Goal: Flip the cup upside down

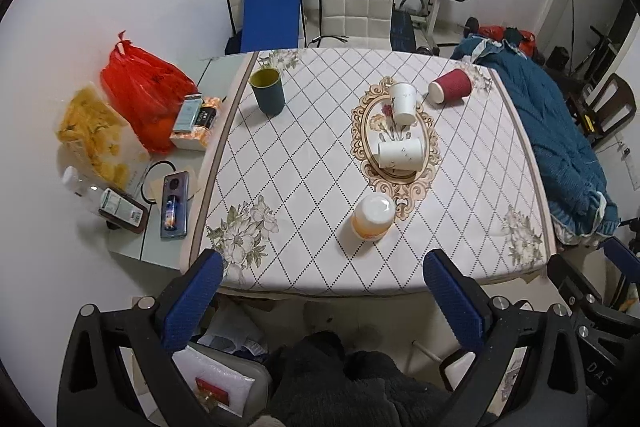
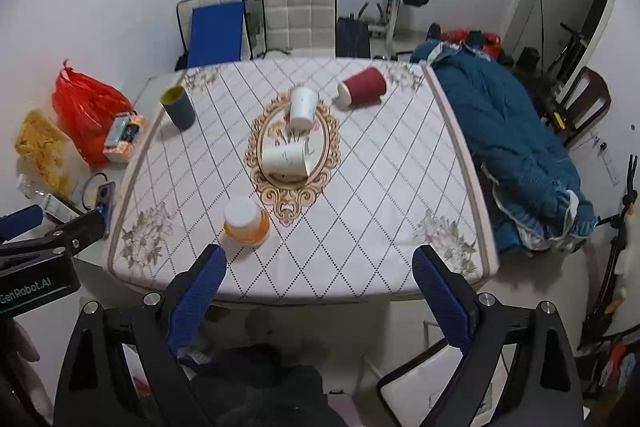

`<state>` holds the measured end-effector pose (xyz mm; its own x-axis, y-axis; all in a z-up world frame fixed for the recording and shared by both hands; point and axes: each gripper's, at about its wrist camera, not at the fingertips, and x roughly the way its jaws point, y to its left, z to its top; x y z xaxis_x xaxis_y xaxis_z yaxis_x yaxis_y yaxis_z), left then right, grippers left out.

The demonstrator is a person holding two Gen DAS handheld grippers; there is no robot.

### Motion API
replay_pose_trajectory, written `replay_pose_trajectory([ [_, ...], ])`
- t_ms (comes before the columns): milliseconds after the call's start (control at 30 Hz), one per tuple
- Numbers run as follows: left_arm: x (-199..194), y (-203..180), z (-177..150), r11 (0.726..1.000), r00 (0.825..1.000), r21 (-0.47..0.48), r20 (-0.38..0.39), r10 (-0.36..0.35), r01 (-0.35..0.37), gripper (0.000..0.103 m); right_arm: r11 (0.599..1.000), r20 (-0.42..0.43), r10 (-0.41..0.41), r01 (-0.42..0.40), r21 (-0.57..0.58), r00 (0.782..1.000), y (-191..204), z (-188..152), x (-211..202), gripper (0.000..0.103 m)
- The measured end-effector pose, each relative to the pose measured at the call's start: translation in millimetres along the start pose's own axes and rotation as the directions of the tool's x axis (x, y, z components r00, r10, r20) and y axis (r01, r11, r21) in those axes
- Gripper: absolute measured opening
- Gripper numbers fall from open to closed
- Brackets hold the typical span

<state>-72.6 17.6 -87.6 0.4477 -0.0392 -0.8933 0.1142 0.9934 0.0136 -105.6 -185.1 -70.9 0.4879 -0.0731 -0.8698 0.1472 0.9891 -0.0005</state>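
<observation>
Several cups sit on the patterned table (image 1: pixel 304 155). A dark teal cup (image 1: pixel 267 90) (image 2: pixel 178 107) stands upright at the far left. A white cup (image 1: pixel 403 103) (image 2: pixel 302 107) stands upside down in the middle. Another white cup (image 1: pixel 400 155) (image 2: pixel 286 157) lies on its side. A red cup (image 1: pixel 450 85) (image 2: pixel 362 86) lies on its side at the back. An orange cup (image 1: pixel 373 218) (image 2: pixel 245 221) stands upside down near the front. My left gripper (image 1: pixel 324 267) and right gripper (image 2: pixel 320 259) are open and empty, held before the front edge.
A side shelf at the left holds a red bag (image 1: pixel 140 83), snacks (image 1: pixel 92 131), a phone (image 1: pixel 175 205) and boxes. A blue quilt (image 1: pixel 560 131) lies along the table's right. Chairs (image 1: pixel 352 7) and a barbell rack stand behind.
</observation>
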Motion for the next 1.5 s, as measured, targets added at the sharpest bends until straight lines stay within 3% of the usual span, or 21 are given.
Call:
replay_pose_trajectory([
  [300,-41.1,0.3,-6.7,1.000,0.999,-0.009,0.044,-0.005,0.005,0.103,1.000,0.032,0.013,-0.012,-0.014,0.999,-3.8,4.0,-59.1,0.096],
  [533,-49.0,0.0,-7.9,1.000,1.000,-0.014,0.025,-0.017,0.017,0.103,1.000,0.046,0.017,-0.015,-0.023,0.999,-4.8,8.1,-80.2,0.097],
  [1500,-59.2,-5.2,-13.3,1.000,1.000,-0.026,0.025,0.012,-0.011,0.103,0.999,0.031,0.044,-0.044,-0.003,0.999,-13.5,13.8,-80.5,0.097],
])
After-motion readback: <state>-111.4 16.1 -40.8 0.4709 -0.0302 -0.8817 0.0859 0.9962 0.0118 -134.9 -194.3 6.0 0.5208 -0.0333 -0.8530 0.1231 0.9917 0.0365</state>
